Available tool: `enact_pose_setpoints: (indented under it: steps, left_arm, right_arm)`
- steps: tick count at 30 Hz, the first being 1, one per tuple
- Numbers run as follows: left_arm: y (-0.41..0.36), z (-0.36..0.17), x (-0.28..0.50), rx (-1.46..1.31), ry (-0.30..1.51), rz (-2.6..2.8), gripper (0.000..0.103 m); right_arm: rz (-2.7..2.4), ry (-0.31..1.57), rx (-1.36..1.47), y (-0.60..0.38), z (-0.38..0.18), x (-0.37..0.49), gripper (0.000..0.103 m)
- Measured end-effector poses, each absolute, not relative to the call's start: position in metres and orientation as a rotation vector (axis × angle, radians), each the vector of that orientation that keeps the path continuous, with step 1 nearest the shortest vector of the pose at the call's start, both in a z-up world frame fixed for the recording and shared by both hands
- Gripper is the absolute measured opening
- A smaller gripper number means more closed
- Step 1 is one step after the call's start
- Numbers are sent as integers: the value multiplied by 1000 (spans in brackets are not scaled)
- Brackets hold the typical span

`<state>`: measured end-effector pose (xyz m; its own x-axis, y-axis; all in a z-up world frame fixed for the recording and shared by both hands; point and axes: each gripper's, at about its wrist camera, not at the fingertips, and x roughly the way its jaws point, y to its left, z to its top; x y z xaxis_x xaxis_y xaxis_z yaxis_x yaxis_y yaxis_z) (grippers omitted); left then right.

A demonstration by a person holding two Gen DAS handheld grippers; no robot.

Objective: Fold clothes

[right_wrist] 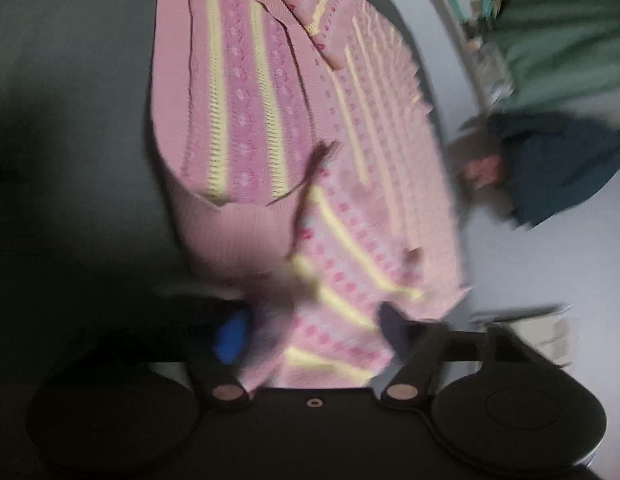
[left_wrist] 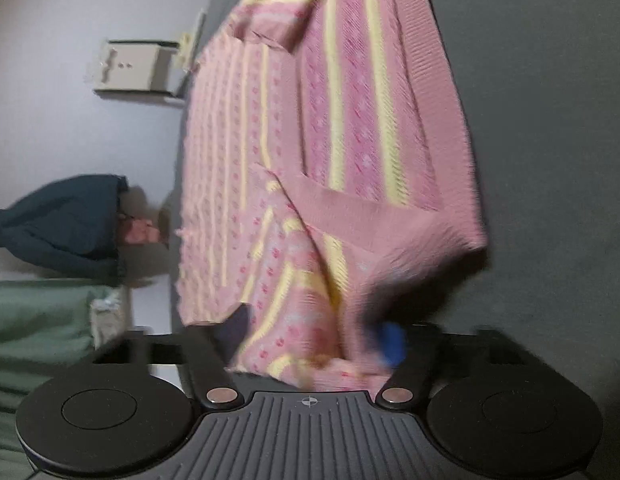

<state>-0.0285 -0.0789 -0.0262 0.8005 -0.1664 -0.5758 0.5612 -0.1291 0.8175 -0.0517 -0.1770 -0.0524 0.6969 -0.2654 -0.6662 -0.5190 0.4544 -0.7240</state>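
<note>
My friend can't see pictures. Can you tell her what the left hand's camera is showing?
A pink knitted sweater with yellow stripes lies spread on a dark grey surface. Its near edge bunches between the left gripper's two black fingers. The picture is blurry.

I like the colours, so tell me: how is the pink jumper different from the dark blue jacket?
The jumper is pink with yellow stripes; the jacket is plain dark blue. The jumper lies spread on the grey bed; the jacket sits bunched up beside it, lower down. The jumper is between each tool's fingers; nothing touches the jacket. Both are soft clothes.
</note>
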Motion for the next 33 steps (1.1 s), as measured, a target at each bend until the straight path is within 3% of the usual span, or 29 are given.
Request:
enact_pose_setpoints:
  steps: [3,5,7,17,27,32,33]
  left_arm:
    - [-76,-27,-26,1575,376,-675,30]
    - [-72,-28,-22,1561,406,-703,17]
    - [-70,-26,-23,1554,419,-713,11]
    - [-58,17,-42,1571,369,-778,10]
    - [-40,59,-84,1531,368,-825,2]
    - [-41,37,-73,1563,420,-748,6]
    - [-41,31,-75,1584,404,-746,14]
  right_arm:
    - [211,828,-1104,-181,-52,-55,39]
    - [223,830,-1128,-180,-55,-56,11]
    - [230,815,-1133,-180,-52,-59,10]
    - [308,703,-1244,-182,-16,-83,9]
    - [383,667,-1266,-174,22,-116,7]
    - [367,733,-1268,-172,4,-98,7]
    - [371,755,-1264,-172,-1,-94,7]
